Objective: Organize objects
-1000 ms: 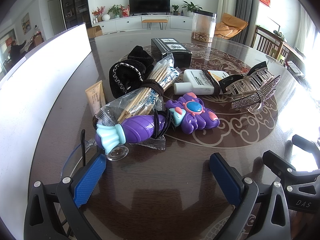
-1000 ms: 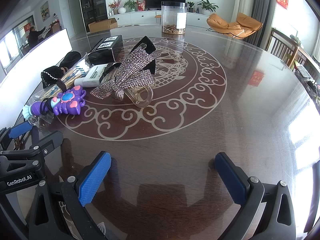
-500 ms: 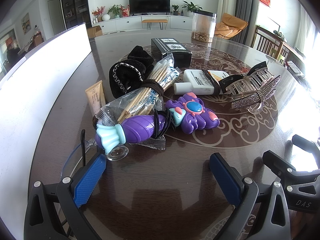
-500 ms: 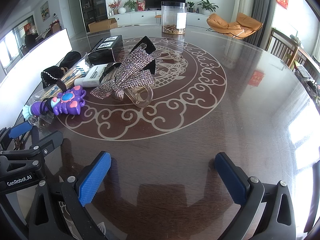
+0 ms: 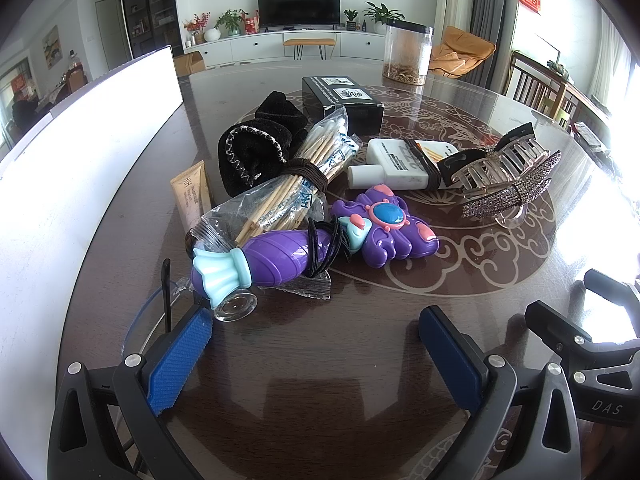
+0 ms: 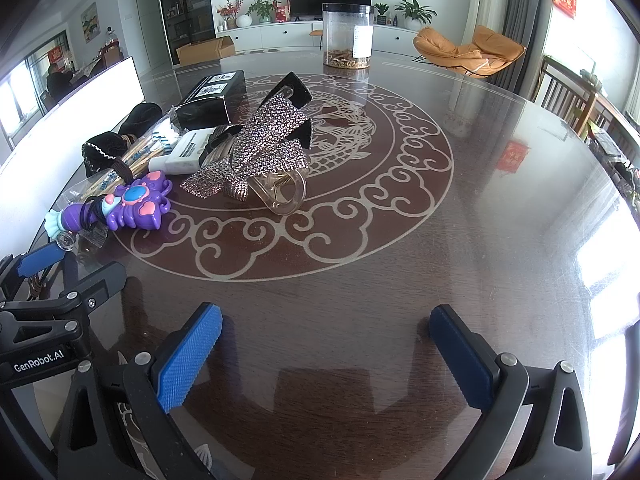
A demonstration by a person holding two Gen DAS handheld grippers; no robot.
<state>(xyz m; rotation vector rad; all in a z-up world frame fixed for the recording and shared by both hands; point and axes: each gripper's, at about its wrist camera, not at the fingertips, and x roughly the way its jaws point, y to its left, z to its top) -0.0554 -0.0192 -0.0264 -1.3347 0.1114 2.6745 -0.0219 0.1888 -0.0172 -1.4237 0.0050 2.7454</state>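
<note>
A cluster of objects lies on the dark round table. A purple toy wand (image 5: 316, 240) (image 6: 128, 202) with black hair ties around it lies nearest. Behind it are a bag of cotton swabs (image 5: 296, 184), a black scrunchie (image 5: 256, 148), a beige tube (image 5: 192, 196), a white bottle (image 5: 392, 164), a rhinestone hair claw (image 5: 508, 184) (image 6: 256, 160) and a black box (image 5: 344, 100) (image 6: 212, 98). My left gripper (image 5: 316, 344) is open and empty just in front of the wand. My right gripper (image 6: 324, 340) is open and empty to the right of the cluster.
A long white bin wall (image 5: 72, 152) runs along the table's left side. A clear canister (image 6: 348, 36) stands at the far side of the table. The table (image 6: 460, 220) has a glass top with a carved medallion. Chairs stand at the right.
</note>
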